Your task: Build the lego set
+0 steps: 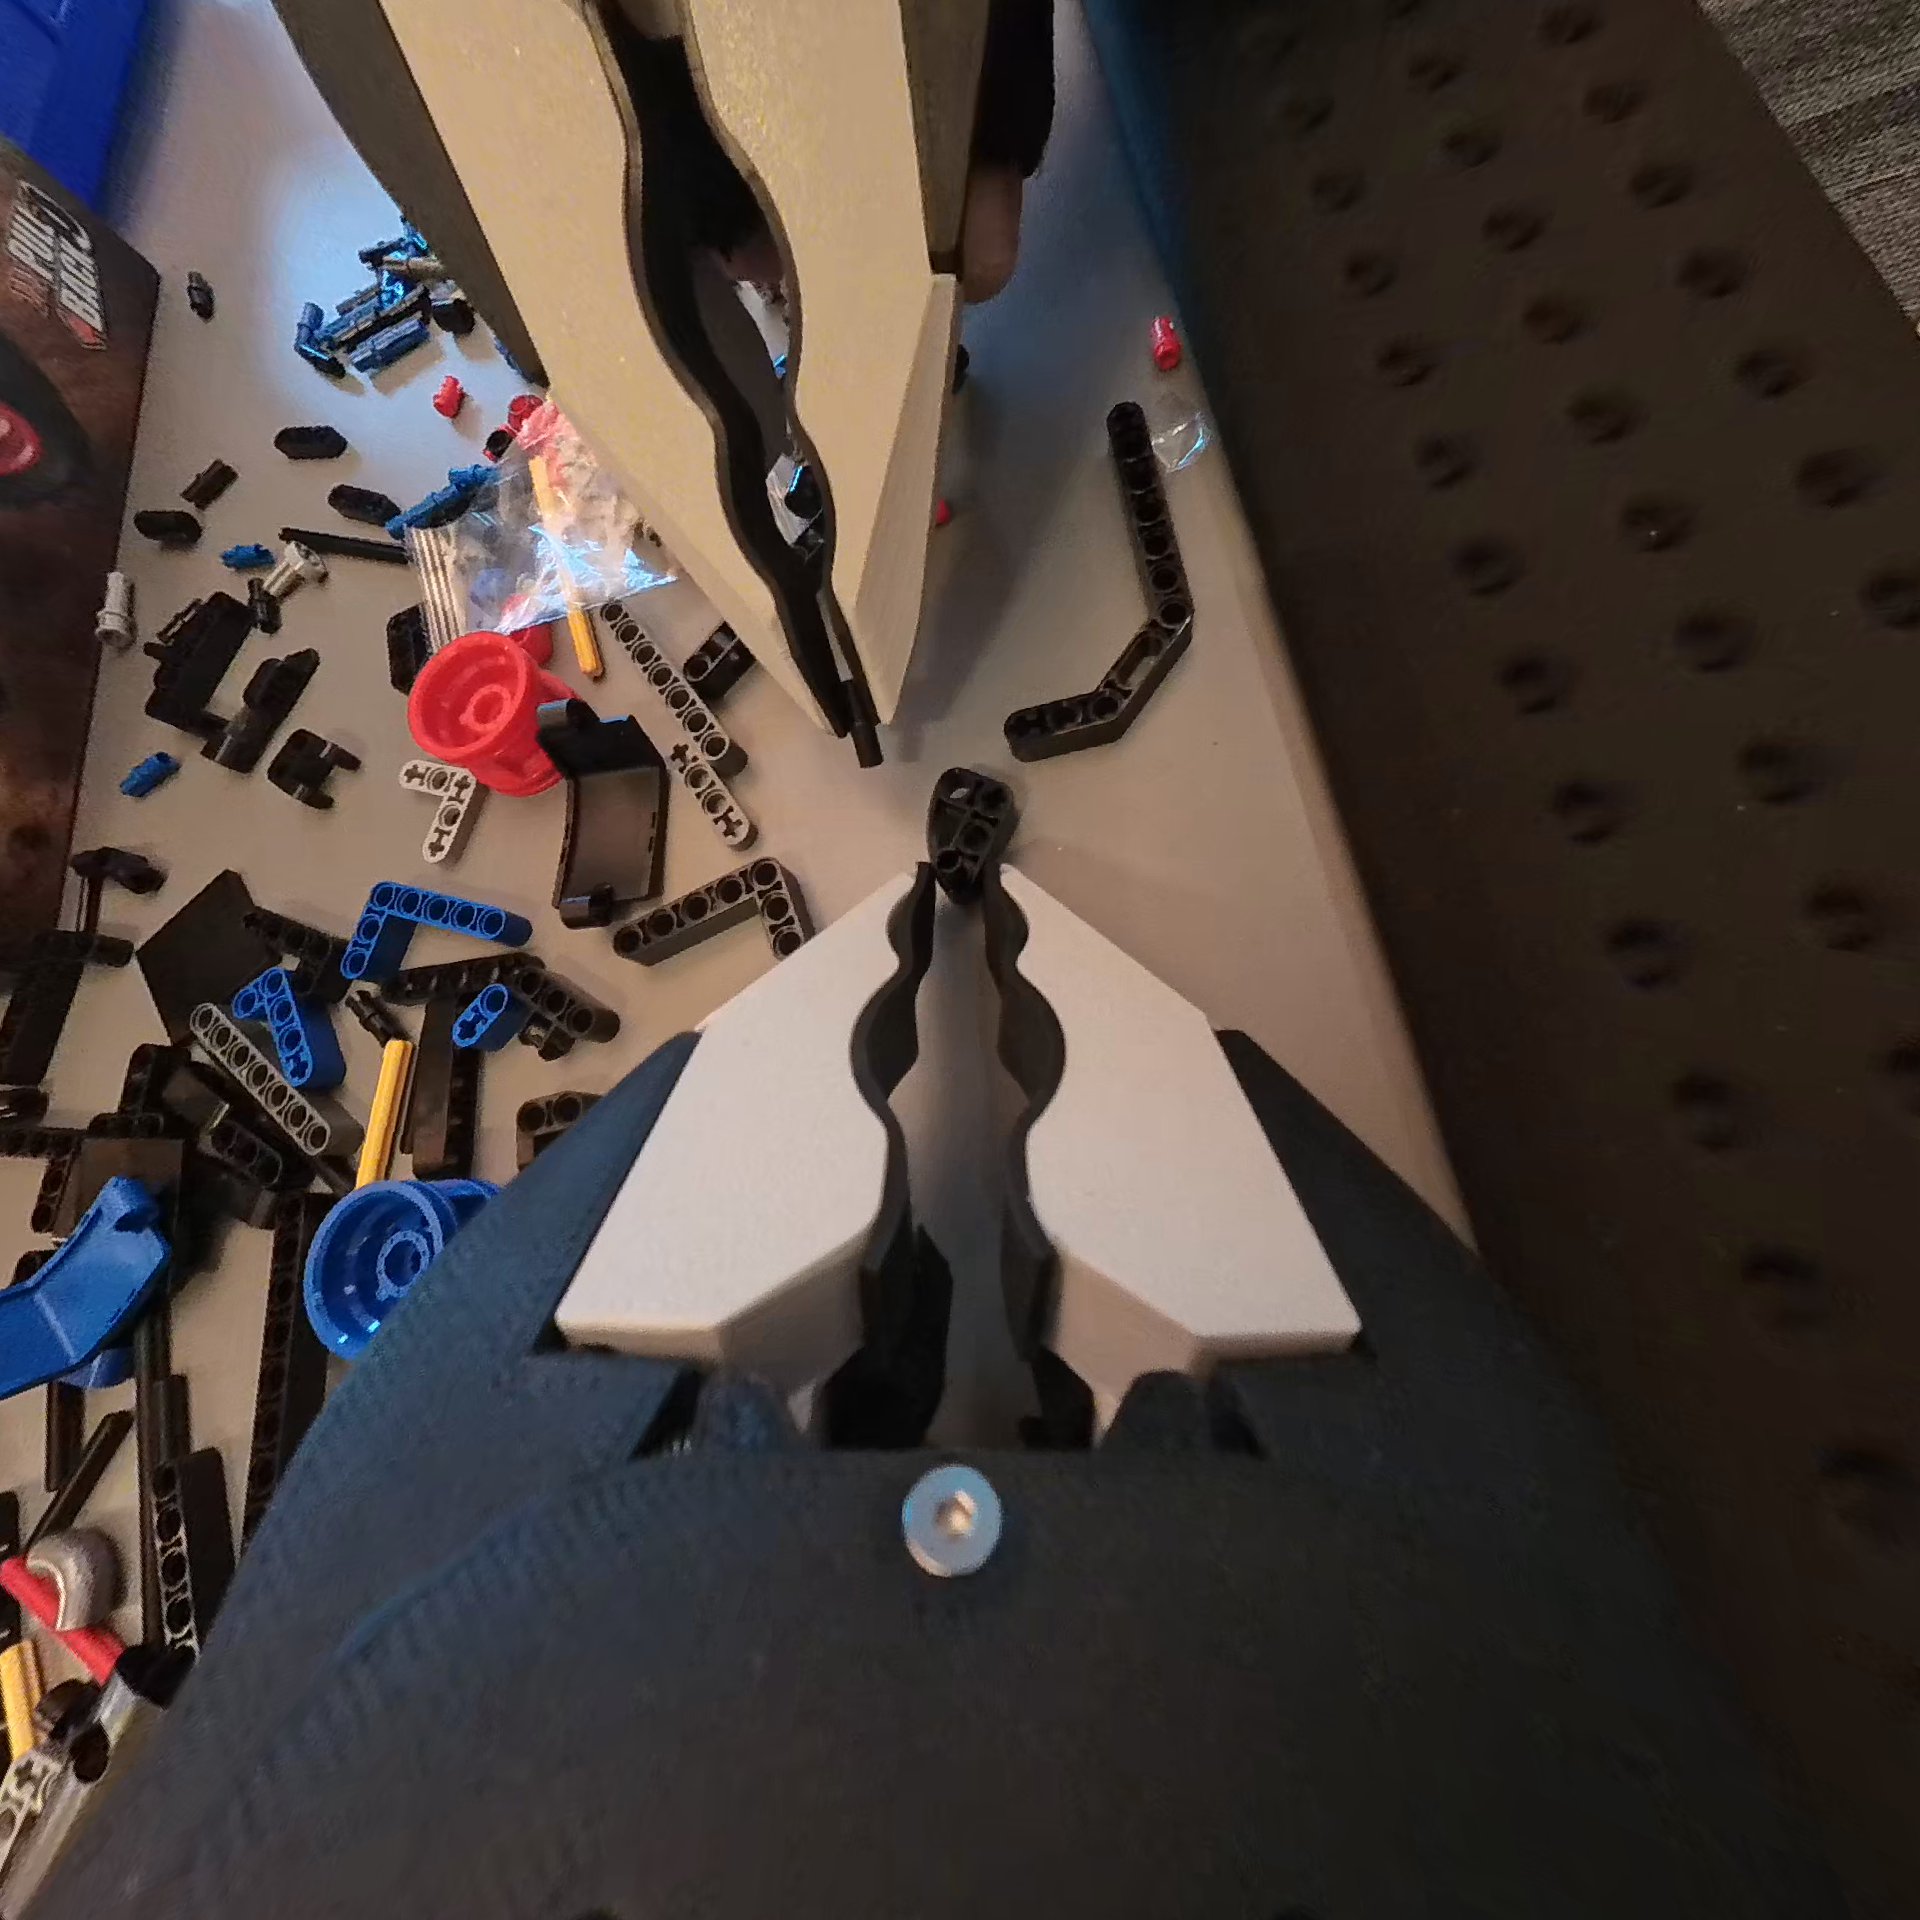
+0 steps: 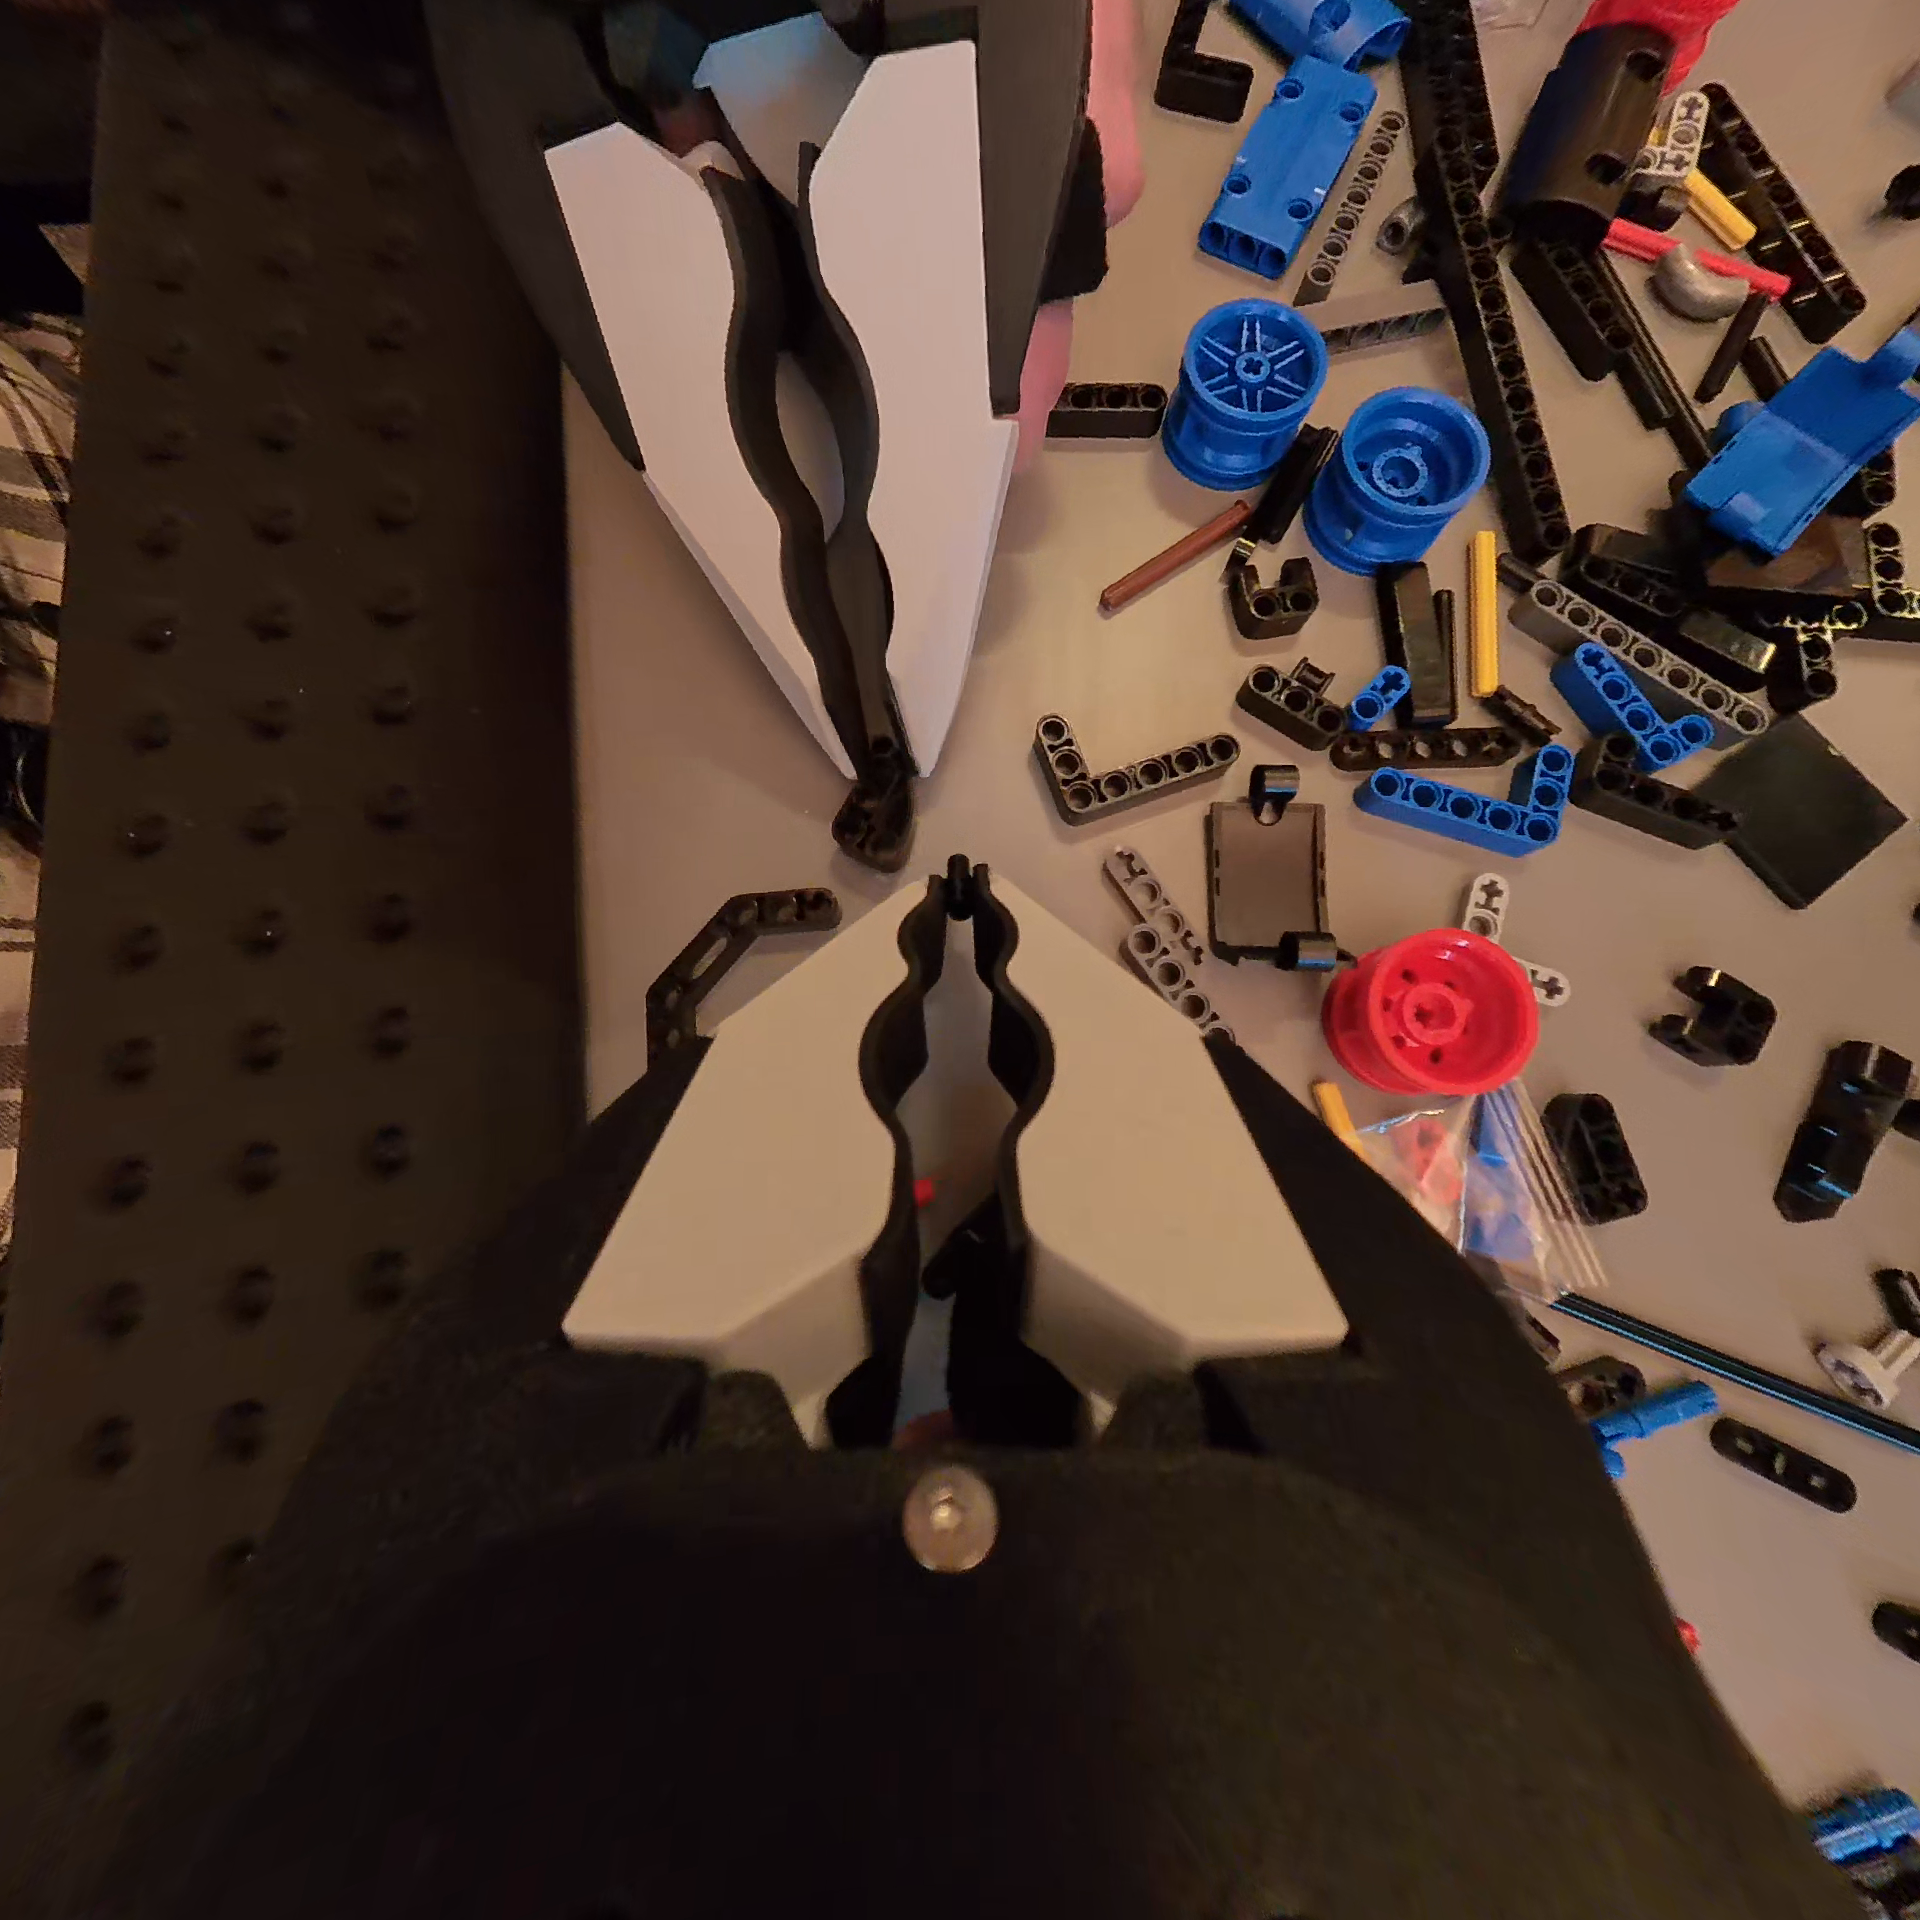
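Observation:
My left gripper (image 1: 961,883) is shut on a small black connector piece (image 1: 974,821) that sticks out past its tips, just above the grey table (image 1: 1122,935). My right gripper (image 2: 958,899) is shut on a small black pin (image 2: 957,878) held at its tips. The two grippers point at each other, tip to tip, with a small gap between pin and connector. In the left wrist view the right gripper (image 1: 857,717) comes in from the top with the pin (image 1: 868,743). In the right wrist view the left gripper (image 2: 883,764) comes in from the top with the connector (image 2: 873,821).
Many loose pieces lie on one side: a red wheel (image 1: 483,712), a blue wheel (image 1: 384,1262), a plastic bag (image 1: 540,561), black and blue beams. A black bent beam (image 1: 1143,613) lies near the table edge. A dark dimpled surface (image 1: 1610,727) borders the table. The set's box (image 1: 62,520) lies far left. The grippers are tip to tip, or close to it.

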Motion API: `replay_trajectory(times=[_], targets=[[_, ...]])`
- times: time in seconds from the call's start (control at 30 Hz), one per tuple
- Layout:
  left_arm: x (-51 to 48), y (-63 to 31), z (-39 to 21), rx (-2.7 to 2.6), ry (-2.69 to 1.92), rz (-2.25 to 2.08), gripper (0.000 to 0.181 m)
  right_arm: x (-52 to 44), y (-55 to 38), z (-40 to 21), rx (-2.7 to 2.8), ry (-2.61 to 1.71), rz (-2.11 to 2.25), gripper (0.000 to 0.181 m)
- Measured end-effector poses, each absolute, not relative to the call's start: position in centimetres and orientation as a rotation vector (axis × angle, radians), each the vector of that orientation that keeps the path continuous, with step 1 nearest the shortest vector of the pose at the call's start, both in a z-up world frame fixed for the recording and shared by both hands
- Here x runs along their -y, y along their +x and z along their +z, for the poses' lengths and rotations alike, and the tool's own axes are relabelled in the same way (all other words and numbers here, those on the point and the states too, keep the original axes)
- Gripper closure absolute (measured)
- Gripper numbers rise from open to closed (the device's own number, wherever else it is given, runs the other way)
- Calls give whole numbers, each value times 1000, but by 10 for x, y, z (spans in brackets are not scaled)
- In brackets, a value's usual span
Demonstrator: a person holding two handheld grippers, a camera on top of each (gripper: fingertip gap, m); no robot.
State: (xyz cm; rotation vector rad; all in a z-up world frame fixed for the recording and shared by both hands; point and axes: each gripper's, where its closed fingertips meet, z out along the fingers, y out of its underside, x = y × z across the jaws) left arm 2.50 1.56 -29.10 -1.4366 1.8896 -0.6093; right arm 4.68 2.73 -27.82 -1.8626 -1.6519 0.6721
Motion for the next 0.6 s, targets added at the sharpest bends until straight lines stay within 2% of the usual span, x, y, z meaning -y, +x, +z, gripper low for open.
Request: replay_trajectory(times=[0.6], targets=[[-15, 24, -292, -1893, -1423, -617, 174, -27, 46, -278, 1650, -1849, 687, 179]])
